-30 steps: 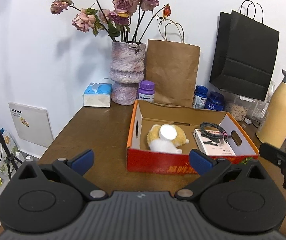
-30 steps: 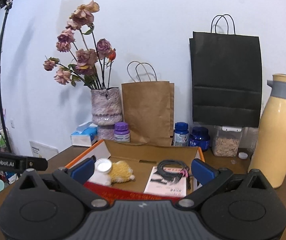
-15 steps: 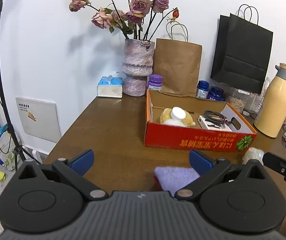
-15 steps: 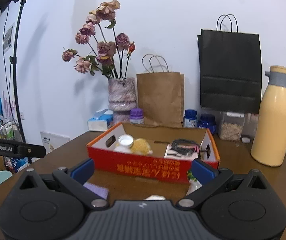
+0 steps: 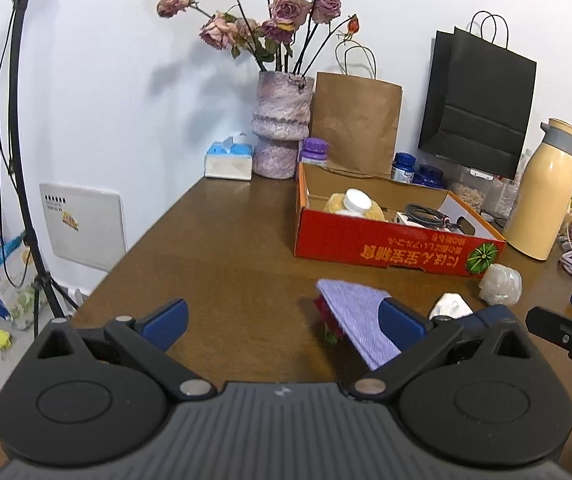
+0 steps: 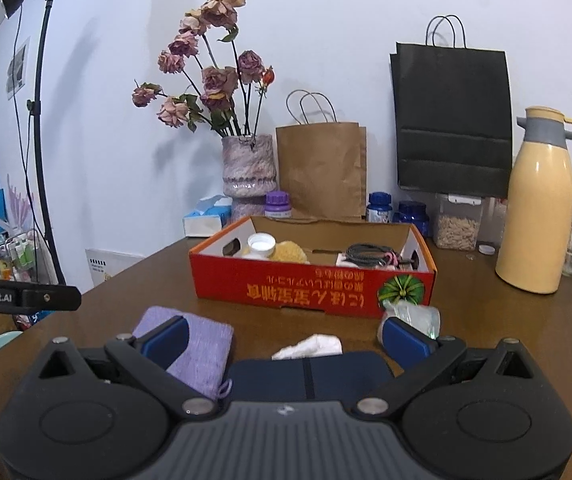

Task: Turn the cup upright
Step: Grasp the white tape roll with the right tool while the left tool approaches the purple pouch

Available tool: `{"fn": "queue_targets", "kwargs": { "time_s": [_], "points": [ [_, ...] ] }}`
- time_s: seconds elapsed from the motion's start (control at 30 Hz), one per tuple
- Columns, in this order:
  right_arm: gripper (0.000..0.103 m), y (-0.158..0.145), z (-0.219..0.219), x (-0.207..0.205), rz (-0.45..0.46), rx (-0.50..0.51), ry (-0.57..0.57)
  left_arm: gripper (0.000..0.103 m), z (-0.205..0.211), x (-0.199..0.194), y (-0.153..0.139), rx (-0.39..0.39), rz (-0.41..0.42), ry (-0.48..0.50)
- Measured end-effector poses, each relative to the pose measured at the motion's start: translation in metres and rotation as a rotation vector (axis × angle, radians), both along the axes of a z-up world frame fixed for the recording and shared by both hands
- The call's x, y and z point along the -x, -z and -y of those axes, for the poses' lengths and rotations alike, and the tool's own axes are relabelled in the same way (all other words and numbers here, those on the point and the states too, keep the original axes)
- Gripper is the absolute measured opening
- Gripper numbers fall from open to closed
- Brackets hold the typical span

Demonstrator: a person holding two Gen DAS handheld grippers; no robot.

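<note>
A dark blue object (image 6: 305, 372), which may be the cup, lies low on the brown table (image 6: 505, 320) just in front of my right gripper (image 6: 284, 338). Its shape and which way it faces cannot be told. My right gripper is open, its blue fingers standing wide on either side of the object and apart from it. In the left wrist view the same dark blue object (image 5: 483, 314) peeks out behind the right finger of my left gripper (image 5: 282, 320). That gripper is open over bare table with nothing between its fingers.
A purple cloth (image 6: 194, 344), a crumpled white tissue (image 6: 311, 346) and a crinkled plastic ball (image 6: 413, 316) lie near the object. Behind them is a red cardboard box (image 6: 309, 288) of odds and ends. A yellow thermos (image 6: 537, 208), vase (image 6: 248, 172) and paper bags line the wall.
Both grippers have pulled back from the red box toward the table's front. The purple cloth, the tissue and the dark blue object have come into view.
</note>
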State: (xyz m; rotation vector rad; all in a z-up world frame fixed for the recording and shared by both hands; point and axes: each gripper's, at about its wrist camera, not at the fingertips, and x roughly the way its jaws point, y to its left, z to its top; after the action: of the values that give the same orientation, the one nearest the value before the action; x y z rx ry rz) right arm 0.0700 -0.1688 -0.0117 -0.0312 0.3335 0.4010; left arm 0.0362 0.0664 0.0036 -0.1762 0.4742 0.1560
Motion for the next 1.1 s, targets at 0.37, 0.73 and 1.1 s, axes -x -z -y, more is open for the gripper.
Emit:
{"fn": "queue_targets", "kwargs": {
  "time_s": [0.37, 0.73, 1.1],
  "points": [
    [0.103, 0.024, -0.008, 0.021, -0.039, 0.029, -0.062, 0.103, -0.003, 0.025, 0.025, 0.015, -0.012, -0.026],
    [0.103, 0.046, -0.047, 0.021, -0.131, 0.084, -0.224, 0.103, -0.015, 0.037, 0.032, 0.012, -0.025, -0.04],
    [0.087, 0.055, -0.078, 0.001, -0.224, 0.114, -0.273, 0.103, -0.026, 0.038, 0.04, 0.046, -0.042, -0.04]
  ]
}}
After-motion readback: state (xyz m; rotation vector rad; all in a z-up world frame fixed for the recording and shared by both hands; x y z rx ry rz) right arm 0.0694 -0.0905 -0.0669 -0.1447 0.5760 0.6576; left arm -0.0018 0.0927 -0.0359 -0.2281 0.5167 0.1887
